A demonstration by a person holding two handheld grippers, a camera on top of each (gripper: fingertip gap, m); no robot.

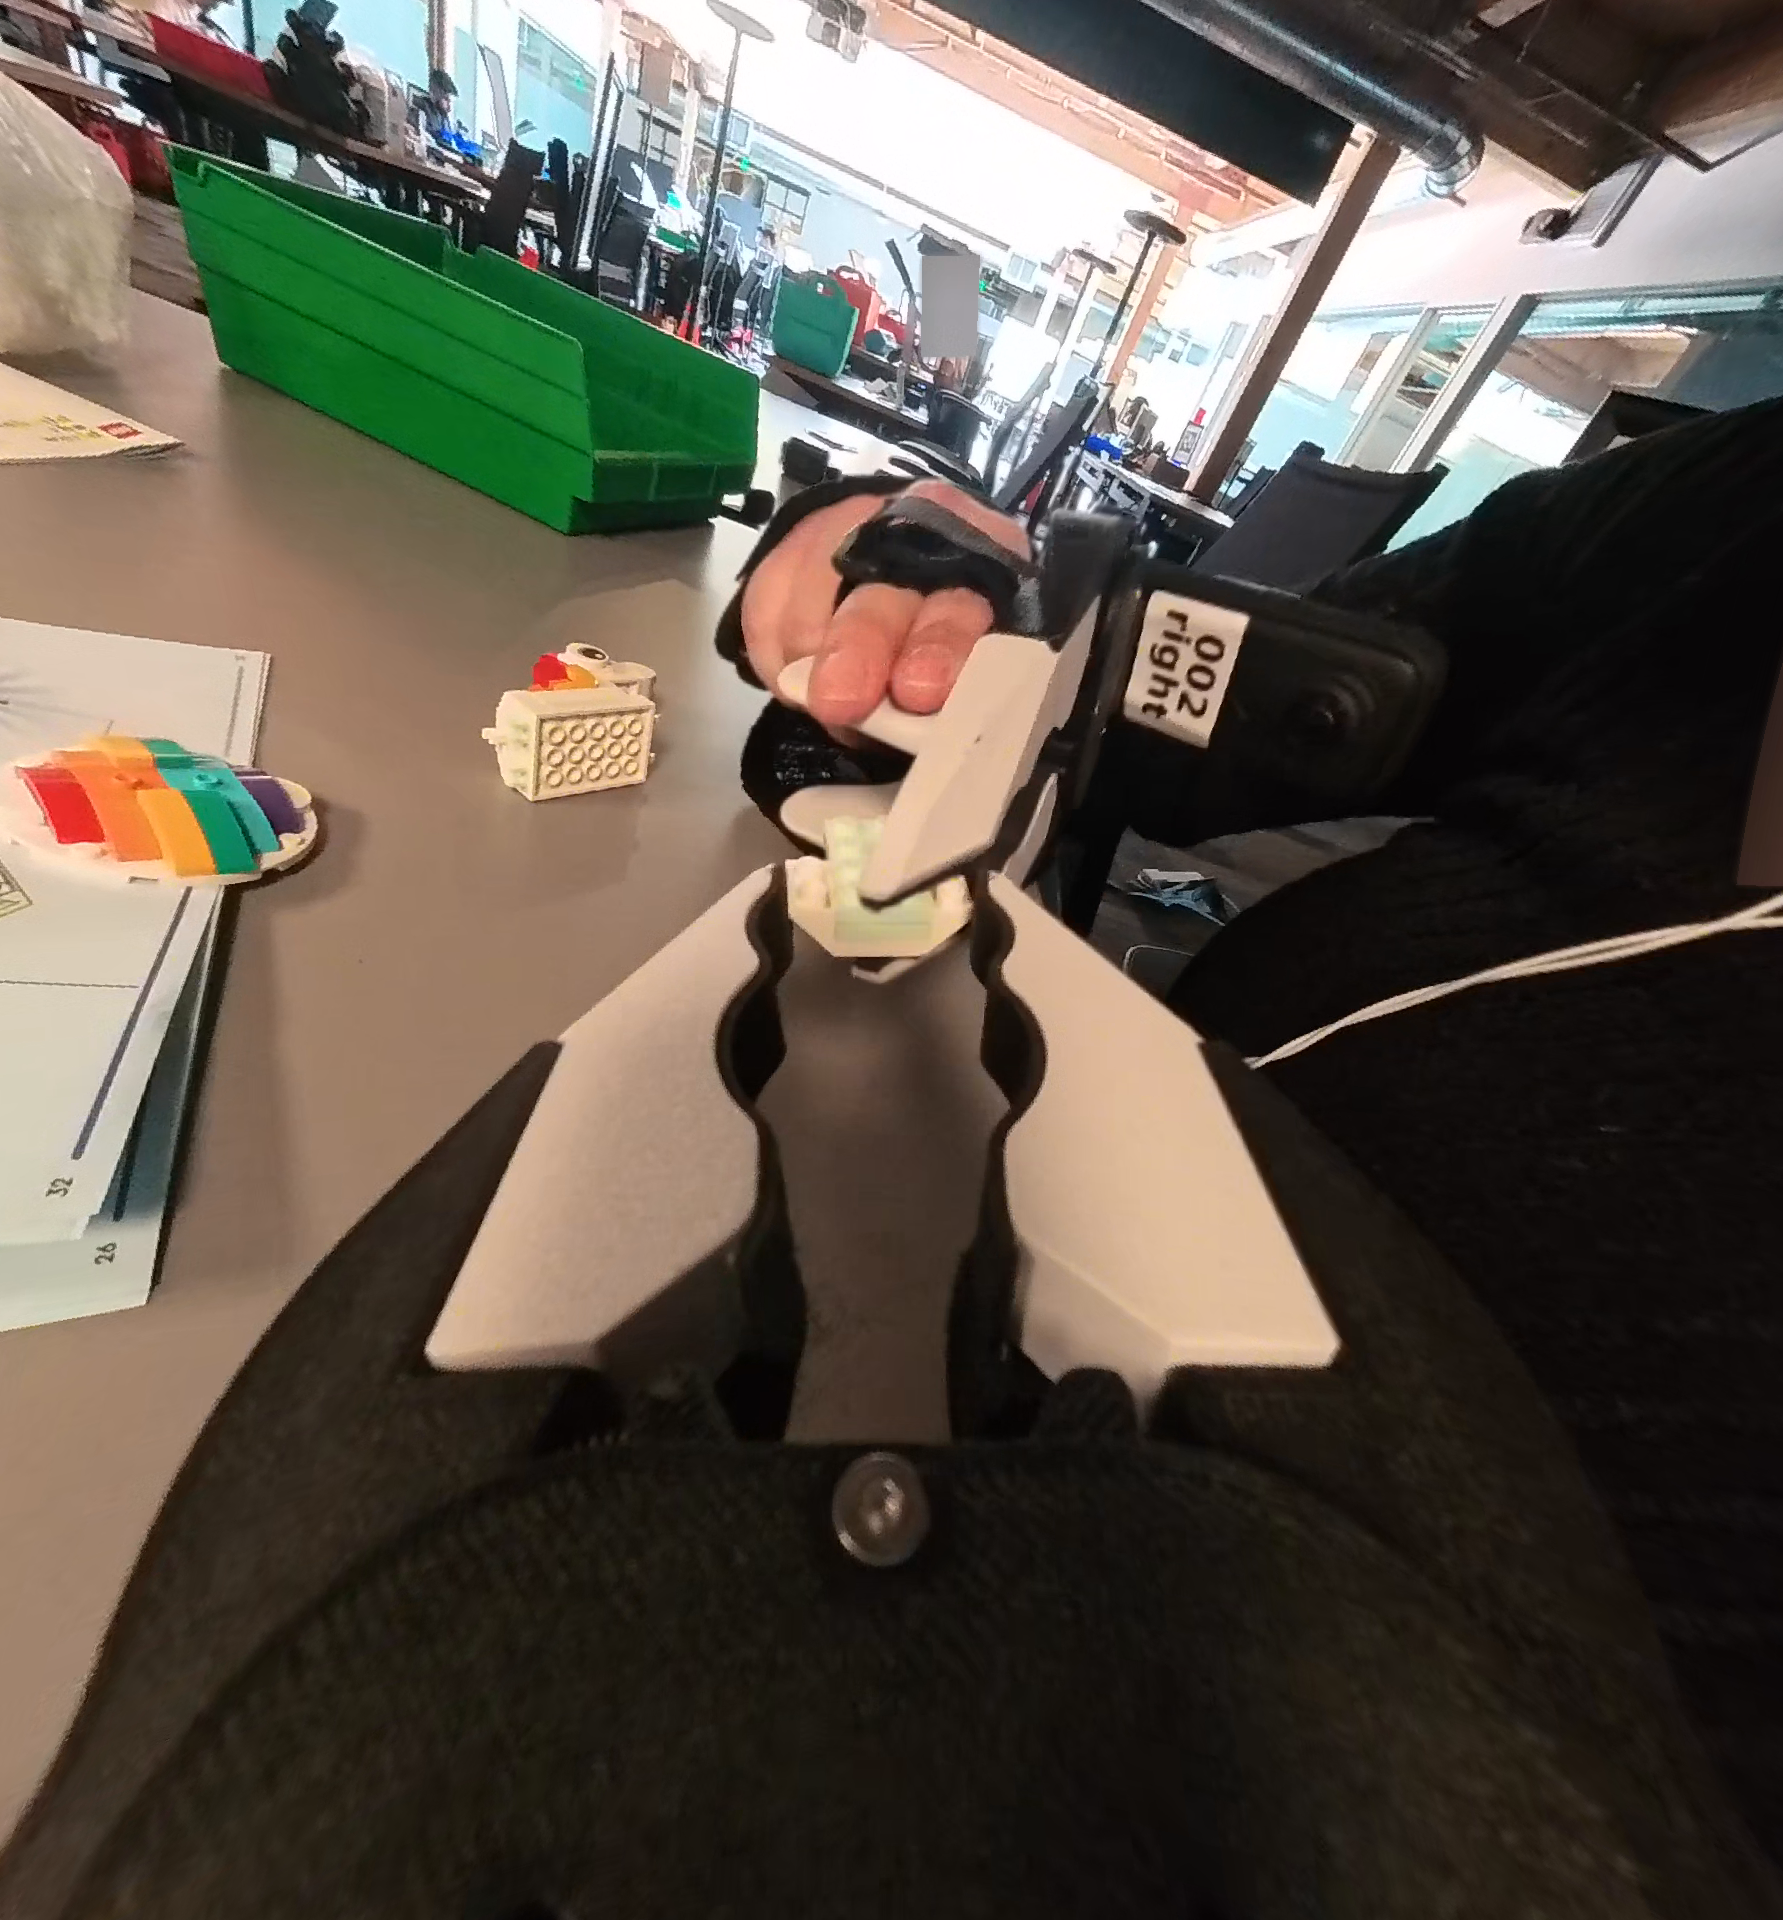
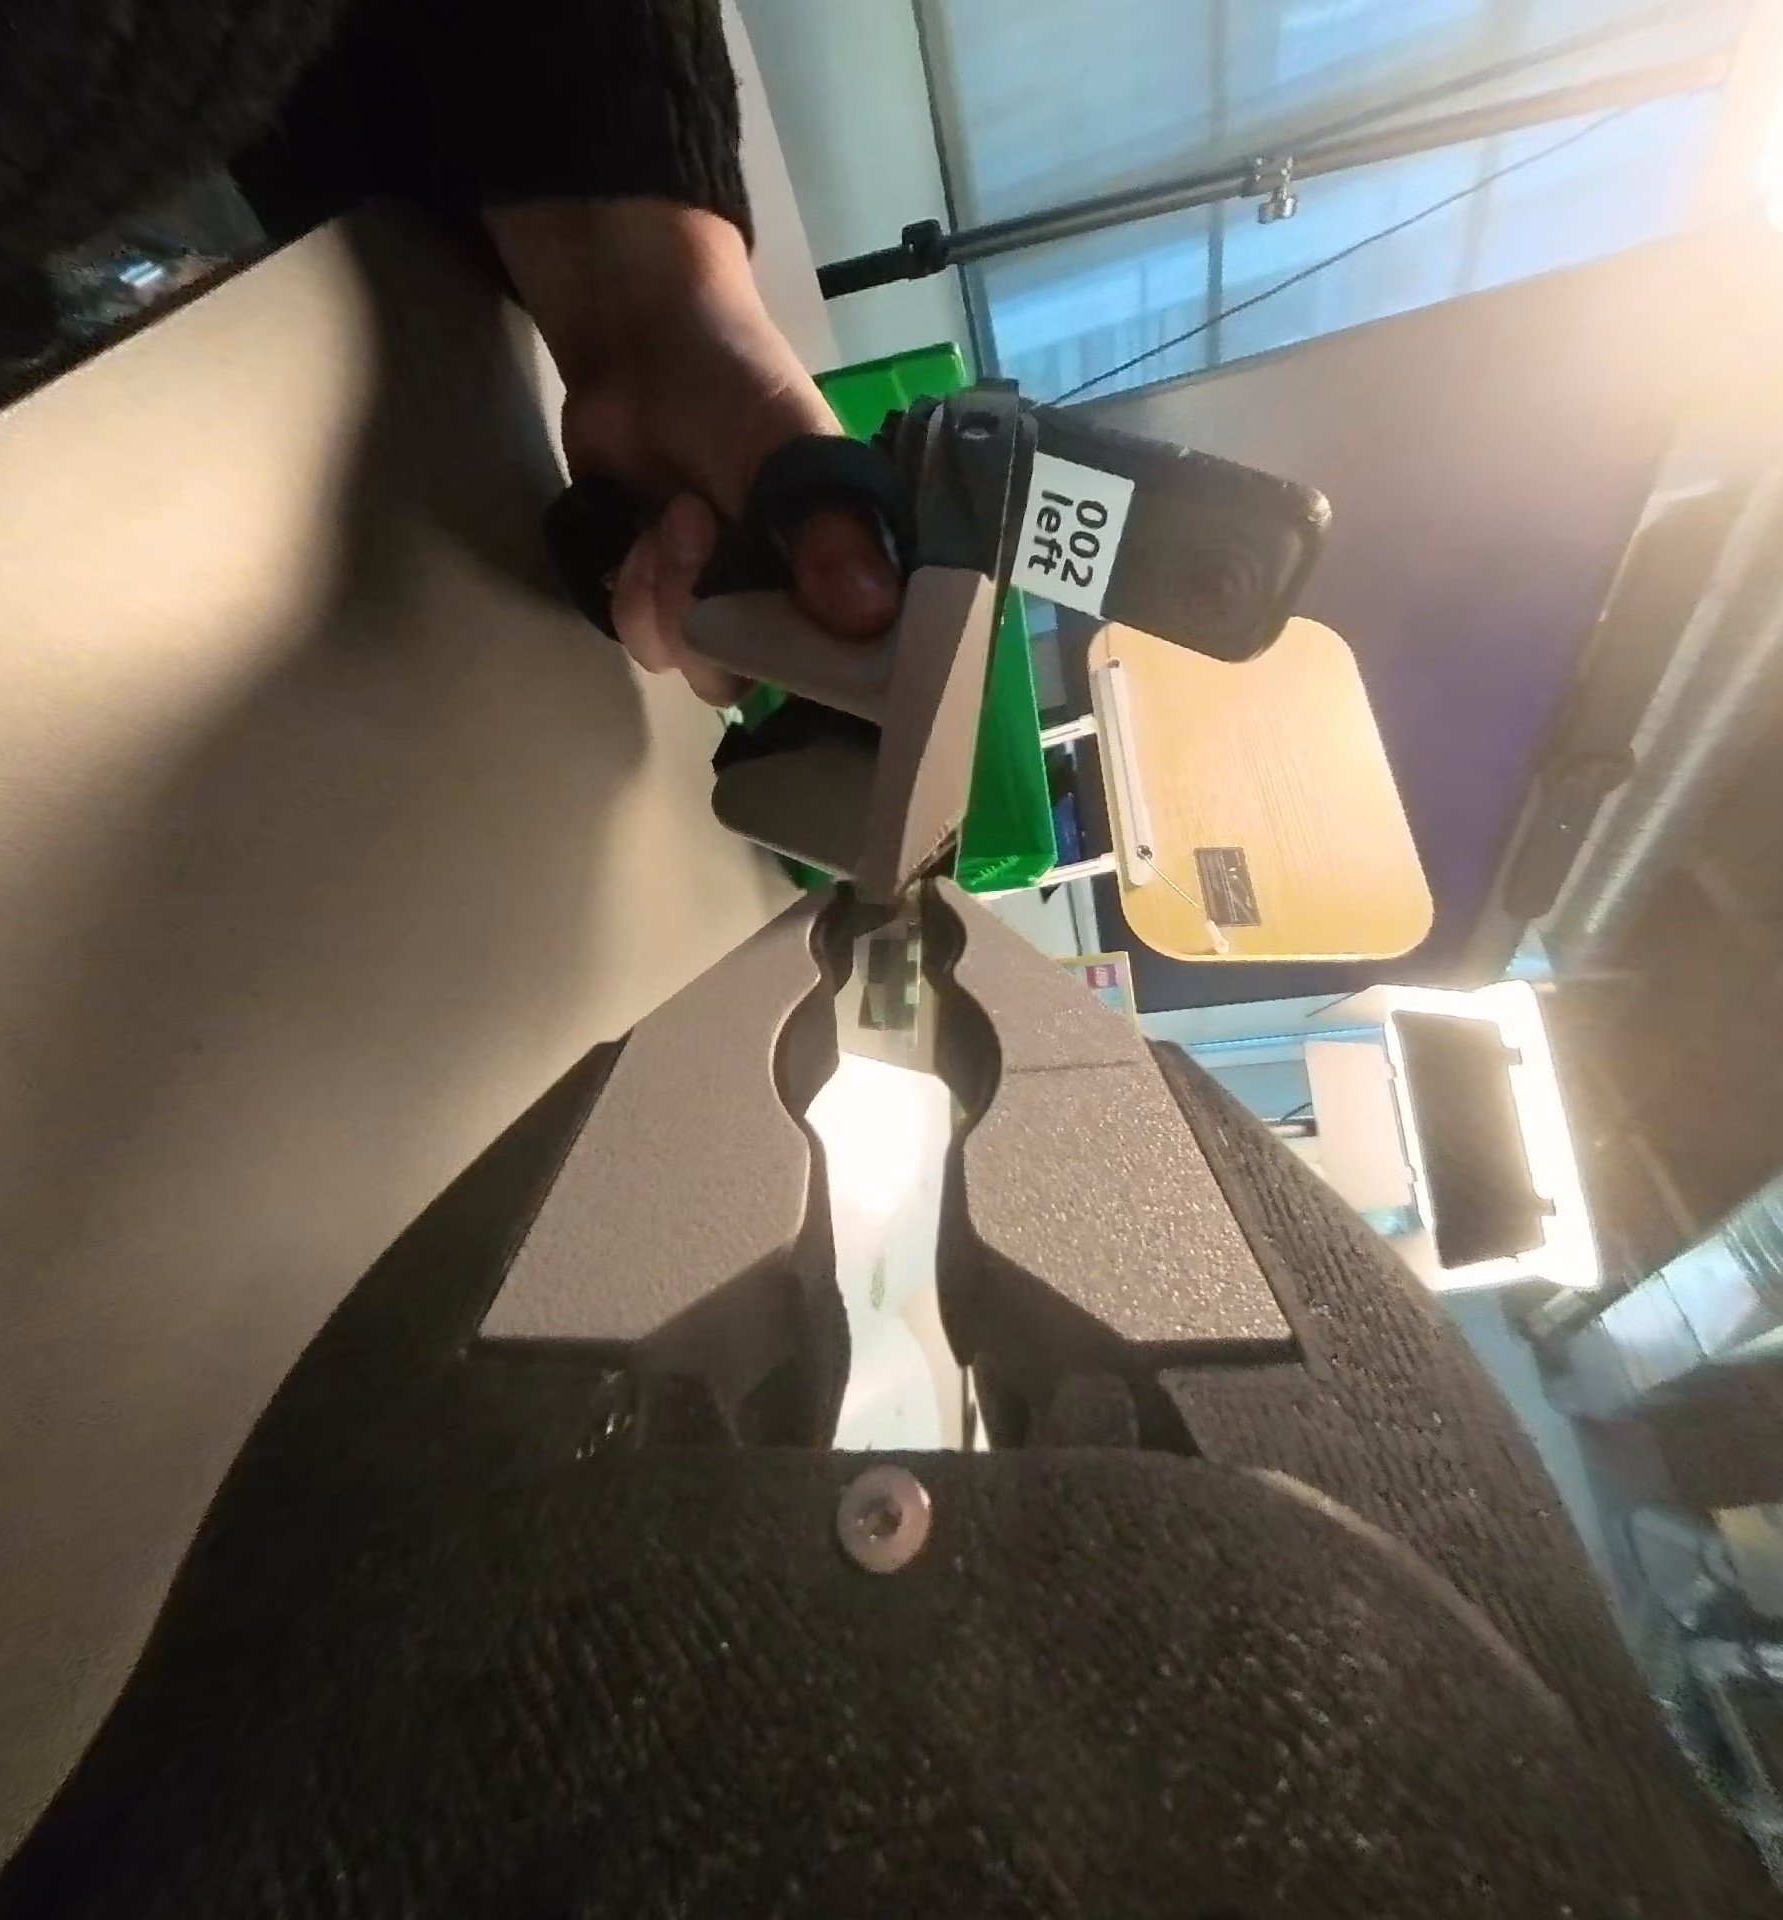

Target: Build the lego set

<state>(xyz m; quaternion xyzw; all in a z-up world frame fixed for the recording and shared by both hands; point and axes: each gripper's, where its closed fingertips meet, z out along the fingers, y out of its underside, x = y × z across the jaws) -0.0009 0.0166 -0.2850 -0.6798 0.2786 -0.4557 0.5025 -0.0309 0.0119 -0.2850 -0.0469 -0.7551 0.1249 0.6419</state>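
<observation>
Your left claw point(image 1: 876, 914) is clenched on a small white and pale-green lego assembly point(image 1: 871, 914), held at its tips above the tabletop point(image 1: 430, 623). Your right claw point(image 2: 882, 925) meets it there from above, tips pinched on a pale-green piece point(image 1: 856, 847) at the assembly's top. Keep the left steady as an anvil and press straight down along the studs, not at a slant, or the piece will likely skew. The rainbow disc point(image 1: 154, 821) and white studded block point(image 1: 575, 743) lie well left of the claws.
</observation>
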